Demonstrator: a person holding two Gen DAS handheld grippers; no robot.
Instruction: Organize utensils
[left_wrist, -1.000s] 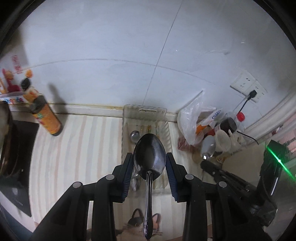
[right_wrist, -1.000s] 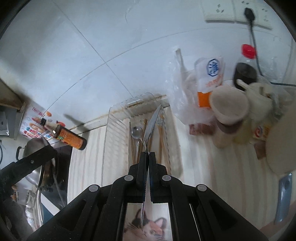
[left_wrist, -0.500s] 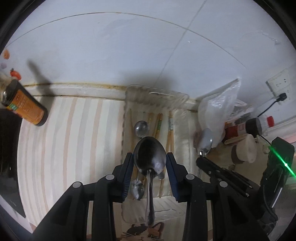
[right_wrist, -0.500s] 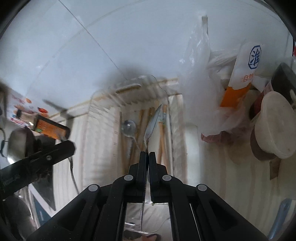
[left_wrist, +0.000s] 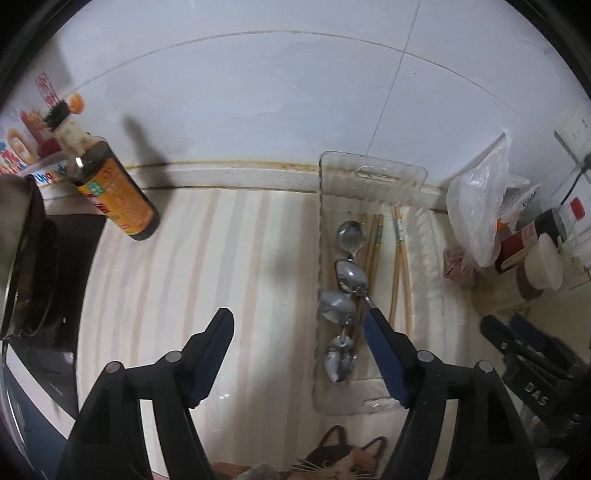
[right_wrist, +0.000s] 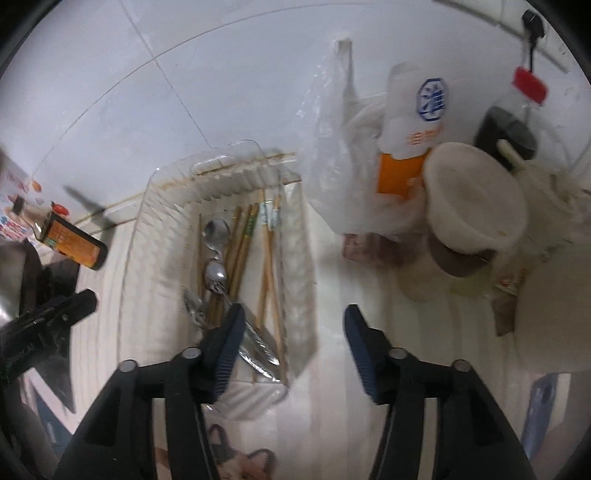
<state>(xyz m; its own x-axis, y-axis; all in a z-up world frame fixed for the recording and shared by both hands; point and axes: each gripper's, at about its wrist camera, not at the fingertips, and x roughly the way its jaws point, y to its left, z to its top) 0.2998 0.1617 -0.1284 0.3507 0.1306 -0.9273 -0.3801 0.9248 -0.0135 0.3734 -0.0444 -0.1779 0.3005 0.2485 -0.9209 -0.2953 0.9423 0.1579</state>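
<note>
Striped counter (left_wrist: 155, 280) against a white tiled wall, with a clear plastic tray (left_wrist: 373, 177) standing end-on to the wall and now holding the utensils. Both hand-held grippers just opened: left gripper (left_wrist: 299, 325) spread wide with nothing between its blue pads, where half a second ago a large spoon sat clamped; right gripper (right_wrist: 291, 317) likewise parted and empty, after being pinched shut on a thin metal piece. Released spoons (left_wrist: 340, 302) lying in a line along the tray's left half, bowls overlapping handles; flat metal utensils (right_wrist: 258, 343) resting across the near end of the tray, partly hidden behind the right gripper's left finger. Chopsticks (left_wrist: 400, 254) in pairs lengthwise beside the spoons. Judged: drop-off of this pair of items complete, both grippers free for the next pick-up or for straightening the pile, which lies loose rather than sorted. Clutter to the right of the tray: clear plastic bag (right_wrist: 332, 155), lidded tub (right_wrist: 476, 199), white-and-orange packet (right_wrist: 413, 125) bearing a blue hexagon logo with a Chinese character, further orange lettering too blurred to read. Orange-labelled dark bottle (left_wrist: 114, 192) left of the tray, label text illegible. "DAS" moulded in white on the other gripper's body (left_wrist: 535, 387) at the right edge of the left wrist view
</note>
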